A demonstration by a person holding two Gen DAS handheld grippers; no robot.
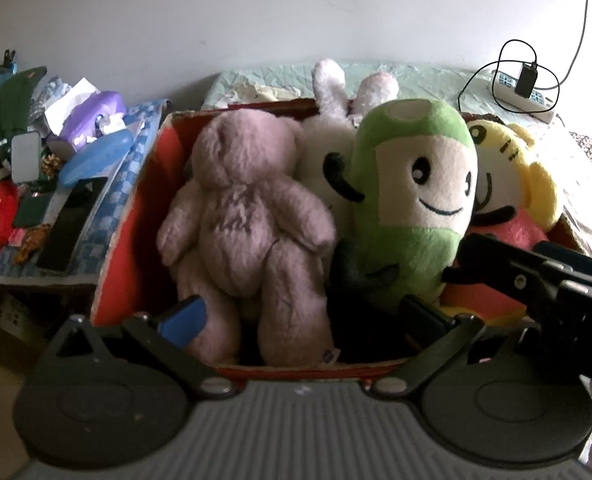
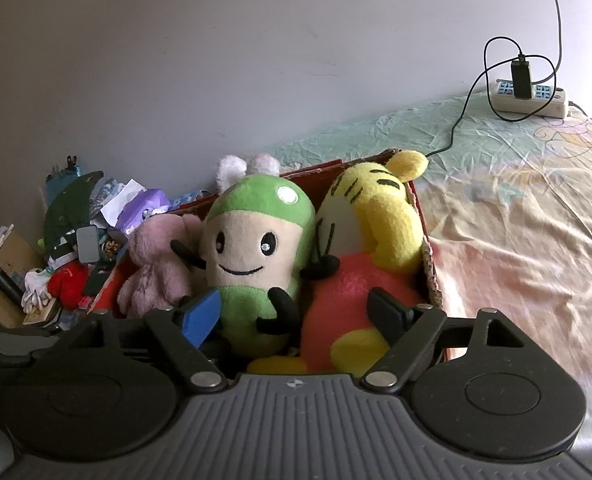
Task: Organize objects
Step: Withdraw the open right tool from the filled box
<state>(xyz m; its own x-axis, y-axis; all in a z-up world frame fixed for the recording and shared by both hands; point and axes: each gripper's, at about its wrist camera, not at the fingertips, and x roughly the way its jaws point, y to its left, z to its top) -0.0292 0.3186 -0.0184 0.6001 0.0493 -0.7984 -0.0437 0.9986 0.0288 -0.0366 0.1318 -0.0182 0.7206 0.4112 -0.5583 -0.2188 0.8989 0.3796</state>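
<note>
Nearest you, both grippers sit low at the near rim of the red cardboard box (image 1: 135,216). Your right gripper (image 2: 296,314) has its jaws spread wide, nothing pinched: the green plush (image 2: 255,256) and the yellow tiger plush (image 2: 372,240) simply sit in front of the gap. Your left gripper (image 1: 300,320) is released too, its fingers either side of the pink teddy bear (image 1: 247,232) legs without pressing.

All four toys are inside the box, packed side by side: one pink teddy on the left, one white rabbit plush (image 1: 328,92) tucked behind with only its ears standing up, one green plush in the middle, one yellow tiger on the right.

These look light, soft and squashy, nothing fragile. Take a fat fold of body or a limb, I'd say; fur may slide, so bite deep.

Further back, a mint bedsheet (image 2: 516,168) covers the bed, and one white power strip (image 2: 532,96) with a black charger sits by the wall. Clutter is piled off to the left.
</note>
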